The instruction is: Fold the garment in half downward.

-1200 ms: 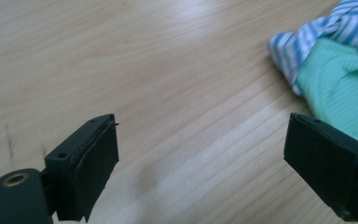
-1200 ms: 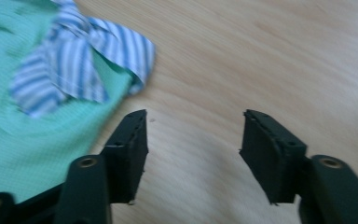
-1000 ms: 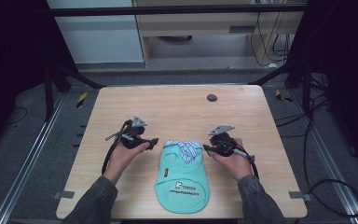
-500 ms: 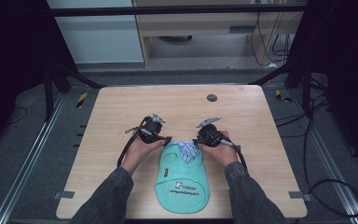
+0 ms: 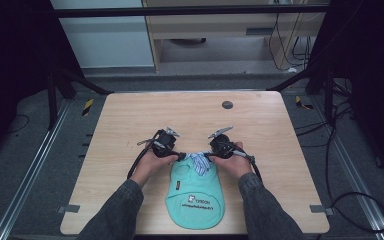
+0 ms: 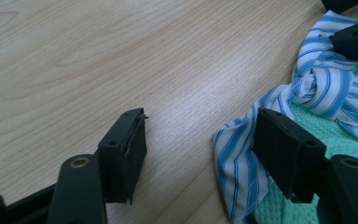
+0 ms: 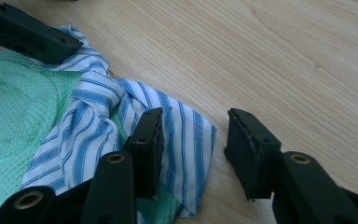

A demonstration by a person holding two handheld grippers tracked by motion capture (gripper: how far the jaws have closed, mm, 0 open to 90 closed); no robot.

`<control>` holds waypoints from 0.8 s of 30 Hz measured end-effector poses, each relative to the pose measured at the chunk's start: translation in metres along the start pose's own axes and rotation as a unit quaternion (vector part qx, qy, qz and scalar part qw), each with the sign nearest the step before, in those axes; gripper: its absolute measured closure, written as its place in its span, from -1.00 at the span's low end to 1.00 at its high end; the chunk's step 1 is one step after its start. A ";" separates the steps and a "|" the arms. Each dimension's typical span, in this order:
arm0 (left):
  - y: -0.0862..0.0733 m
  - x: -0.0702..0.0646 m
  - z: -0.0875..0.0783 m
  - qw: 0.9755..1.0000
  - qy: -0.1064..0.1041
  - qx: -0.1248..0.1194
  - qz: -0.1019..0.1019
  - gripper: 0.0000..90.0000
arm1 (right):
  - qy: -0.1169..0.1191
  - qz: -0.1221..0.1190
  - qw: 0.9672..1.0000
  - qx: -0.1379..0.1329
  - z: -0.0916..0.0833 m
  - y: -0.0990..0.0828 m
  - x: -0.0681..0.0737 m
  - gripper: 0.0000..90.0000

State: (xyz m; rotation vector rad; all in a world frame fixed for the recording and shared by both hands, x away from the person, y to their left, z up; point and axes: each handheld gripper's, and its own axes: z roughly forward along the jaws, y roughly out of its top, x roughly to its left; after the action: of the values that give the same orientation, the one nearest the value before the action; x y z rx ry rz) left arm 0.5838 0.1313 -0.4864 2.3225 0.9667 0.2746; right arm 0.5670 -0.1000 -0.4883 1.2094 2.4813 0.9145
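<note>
high view: green bib (image 5: pixel 195 192) near counter (image 5: pixel 130 115) front edge. gripper views: left gripper (image 6: pixel 200 140) and right gripper (image 7: pixel 193 144) open astride striped collar (image 7: pixel 177 135) corners, jaws just widening; print illegible.

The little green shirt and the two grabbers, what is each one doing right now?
Green garment: lying flat on the table.
Striped collar: knotted like a tie at the garment's top, its tips spread out to both sides.
Left gripper: open, one jaw over the collar's tip, jaws just opening a bit.
Right gripper: open, collar's other tip between the jaws, jaws just opening.
</note>
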 end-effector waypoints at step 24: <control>0.011 -0.022 -0.039 0.998 -0.032 -0.052 0.031 0.88 | 0.018 -0.074 0.997 -0.016 -0.036 0.014 0.015 0.85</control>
State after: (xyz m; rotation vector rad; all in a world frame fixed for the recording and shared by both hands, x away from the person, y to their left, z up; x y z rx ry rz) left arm 0.5590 0.1275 -0.4477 2.2544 0.8315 0.2682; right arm 0.5497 -0.0980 -0.4508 0.9928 2.5350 0.9396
